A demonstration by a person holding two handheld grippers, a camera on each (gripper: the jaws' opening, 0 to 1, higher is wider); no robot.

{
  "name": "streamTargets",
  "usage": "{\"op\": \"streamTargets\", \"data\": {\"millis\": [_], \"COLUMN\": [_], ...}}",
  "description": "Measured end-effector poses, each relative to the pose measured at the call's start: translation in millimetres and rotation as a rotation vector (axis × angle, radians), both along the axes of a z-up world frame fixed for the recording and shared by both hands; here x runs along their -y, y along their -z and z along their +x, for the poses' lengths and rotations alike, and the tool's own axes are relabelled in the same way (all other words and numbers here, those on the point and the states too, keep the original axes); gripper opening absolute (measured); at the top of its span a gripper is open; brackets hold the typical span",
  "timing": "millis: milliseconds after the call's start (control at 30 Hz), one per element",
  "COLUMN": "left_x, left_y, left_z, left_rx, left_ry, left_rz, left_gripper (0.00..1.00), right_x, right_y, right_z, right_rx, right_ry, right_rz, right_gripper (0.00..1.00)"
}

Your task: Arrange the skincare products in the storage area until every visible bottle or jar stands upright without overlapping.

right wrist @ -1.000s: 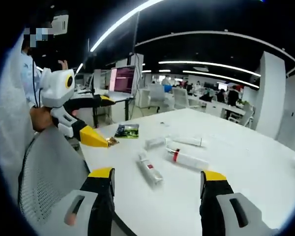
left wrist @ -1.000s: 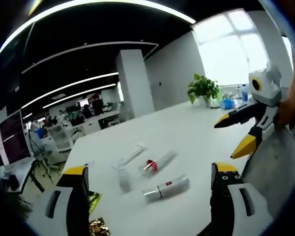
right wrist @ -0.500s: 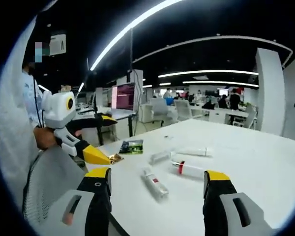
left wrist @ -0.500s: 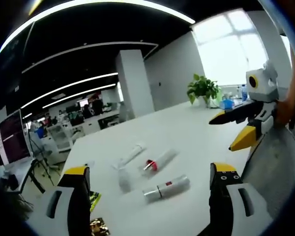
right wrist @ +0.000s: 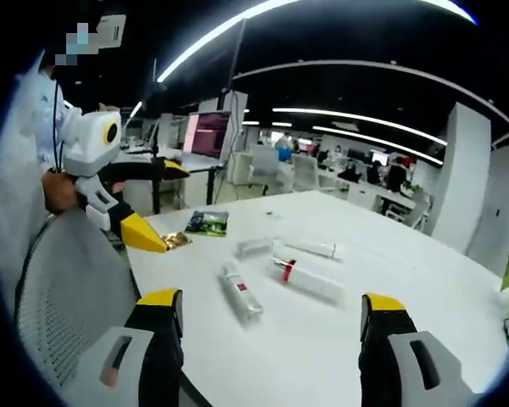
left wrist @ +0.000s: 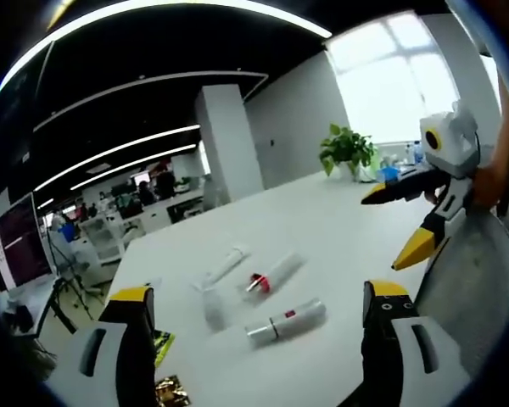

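Several skincare items lie flat on the white table (left wrist: 339,220): a silver tube with a red label (left wrist: 286,320) (right wrist: 240,292), a clear tube with a red collar (left wrist: 271,275) (right wrist: 305,277), a white tube (left wrist: 225,264) (right wrist: 310,248) and a small clear bottle (left wrist: 212,309) (right wrist: 254,247). My left gripper (left wrist: 259,291) is open, held back from the items at the table's near edge; it also appears in the right gripper view (right wrist: 161,203). My right gripper (right wrist: 271,298) is open too, above the near edge, and enters the left gripper view from the right (left wrist: 390,225). Neither holds anything.
A green packet (right wrist: 206,222) (left wrist: 161,343) and a gold wrapper (right wrist: 176,241) (left wrist: 168,390) lie near one table edge. A mesh chair back (right wrist: 68,297) stands close to me. A potted plant (left wrist: 348,148) sits at the far end. Office desks and monitors lie beyond.
Both cameras shifted a little with the hands; the right gripper sits slightly higher in the left gripper view. The items on the table have not moved. Both grippers stay open.
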State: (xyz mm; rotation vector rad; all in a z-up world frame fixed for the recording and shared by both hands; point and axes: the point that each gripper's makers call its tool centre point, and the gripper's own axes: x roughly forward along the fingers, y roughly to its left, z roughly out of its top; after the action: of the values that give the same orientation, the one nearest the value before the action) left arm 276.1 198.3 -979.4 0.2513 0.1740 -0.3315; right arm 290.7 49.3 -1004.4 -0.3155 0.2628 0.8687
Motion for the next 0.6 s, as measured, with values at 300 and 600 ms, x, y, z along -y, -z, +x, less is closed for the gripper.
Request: {"op": "streamTargets", "data": {"millis": [300,600], "left_x": [3.6,5.7], "left_y": [0.4,6.1], "left_z": [-0.9,-3.7], "left_rx": [0.004,-0.016], "left_ry": [0.025,0.053], "left_rz": [0.012,0.051], "left_gripper": [0.96,0.94], "right_x": [2.0,1.8], "right_y": [-4.6,-4.5], "right_z": [3.4,3.3], "right_rx": [0.008,0.0], "right_ry": [0.021,0.022], "right_rz": [0.028,0.037], "right_gripper": [0.91,0.89]}}
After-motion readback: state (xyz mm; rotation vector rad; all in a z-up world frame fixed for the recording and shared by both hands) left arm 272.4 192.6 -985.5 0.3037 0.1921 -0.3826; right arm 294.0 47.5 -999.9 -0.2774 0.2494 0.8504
